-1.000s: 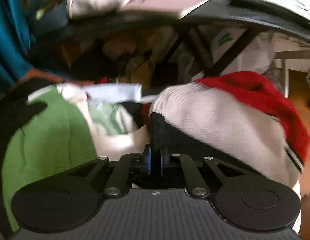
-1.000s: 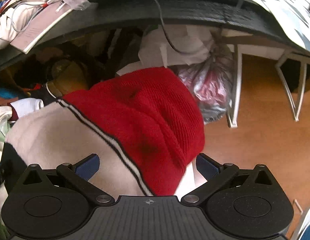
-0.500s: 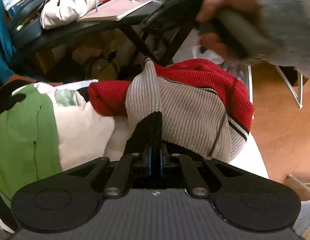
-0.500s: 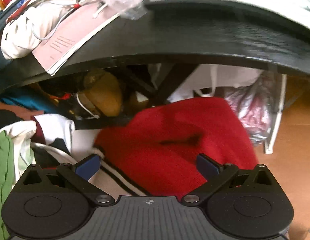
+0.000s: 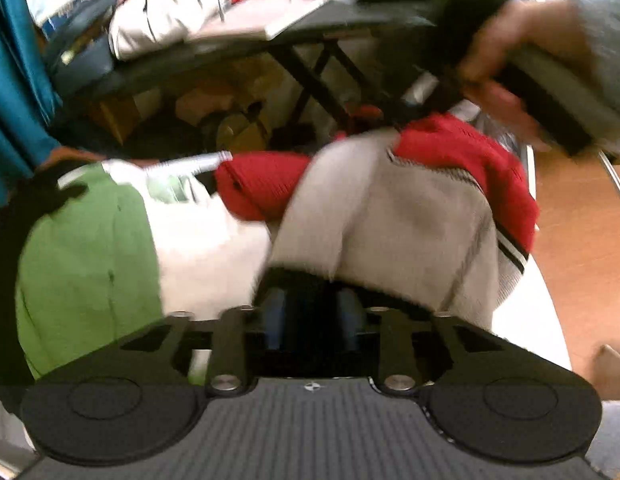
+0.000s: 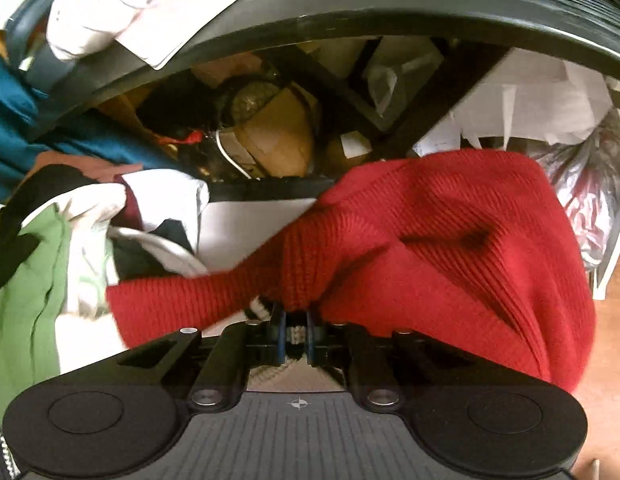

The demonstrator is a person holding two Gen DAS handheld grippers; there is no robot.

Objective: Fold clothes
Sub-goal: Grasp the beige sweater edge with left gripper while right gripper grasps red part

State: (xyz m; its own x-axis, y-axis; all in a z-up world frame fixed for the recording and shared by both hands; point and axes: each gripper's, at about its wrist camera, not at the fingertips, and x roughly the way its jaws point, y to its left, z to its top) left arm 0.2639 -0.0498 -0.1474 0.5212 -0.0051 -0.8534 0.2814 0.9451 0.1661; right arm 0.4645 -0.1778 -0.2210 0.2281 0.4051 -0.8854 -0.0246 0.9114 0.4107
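Left tongs (image 5: 310, 320): blue pads drawn close, pinching the dark hem band of the knit sweater (image 5: 389, 220); the motion-blurred frame leaves the pad contact soft, but fabric fills the gap between them.

Right tongs (image 6: 296, 336): pads nearly together, clamped on a bunched fold of the same sweater (image 6: 449, 260), with a sliver of cream-and-black trim showing between the pads. In the left wrist view the person's right hand (image 5: 505, 68) grips that tool's handle above the garment's far edge.

Sweater: ribbed knit, cream body with thin dark stripes, red upper part and red sleeve (image 6: 182, 300). Held up between the two tongs, draped over the white surface (image 6: 254, 224) below; the sleeve trails left toward the clothes pile.

Clothes pile, left of the sweater: green garment (image 5: 86, 260), white garment (image 5: 206, 248), black garment (image 6: 50, 184).

Background: dark tabletop (image 6: 349, 4) carrying papers and a white bag; boxes and bags beneath it; wooden floor (image 5: 581, 248) at right.
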